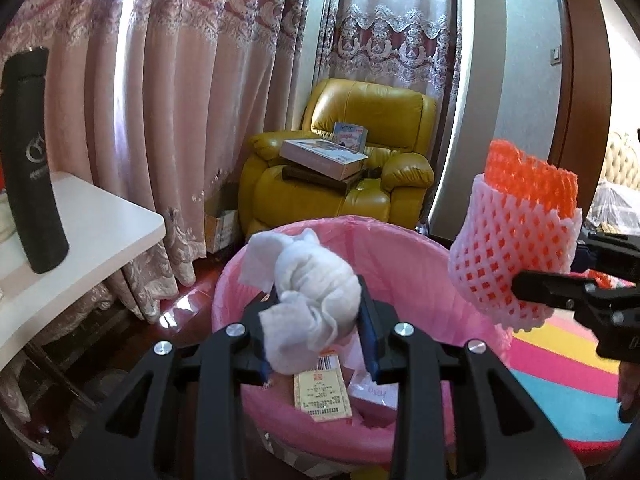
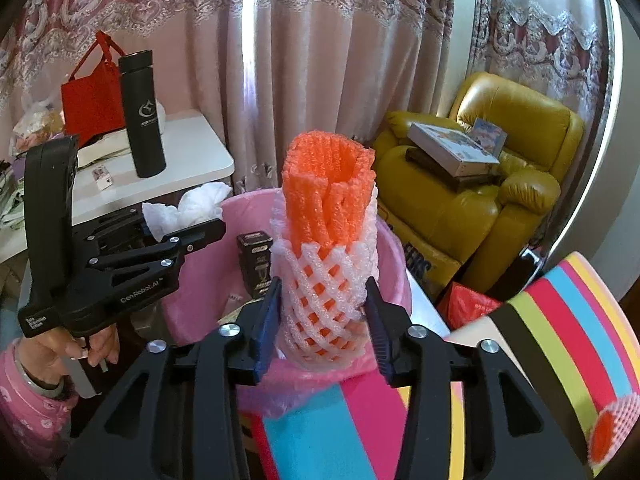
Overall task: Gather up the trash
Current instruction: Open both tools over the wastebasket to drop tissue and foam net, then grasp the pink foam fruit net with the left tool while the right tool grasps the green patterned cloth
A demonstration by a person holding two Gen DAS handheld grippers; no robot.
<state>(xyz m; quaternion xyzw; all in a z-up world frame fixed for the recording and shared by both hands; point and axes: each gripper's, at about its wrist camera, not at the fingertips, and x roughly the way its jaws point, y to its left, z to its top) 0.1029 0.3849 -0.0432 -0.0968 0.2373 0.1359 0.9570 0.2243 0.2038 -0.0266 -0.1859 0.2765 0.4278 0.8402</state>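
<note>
Over pink-lined bin [image 1: 404, 248], left gripper [image 1: 320, 320] clamps tissue wad [image 1: 312, 296].

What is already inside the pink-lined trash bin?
Inside the pink-lined bin: a yellow printed slip and pale packaging in the left wrist view, and a small black box in the right. The tissue wad and left gripper cover the rest.
</note>
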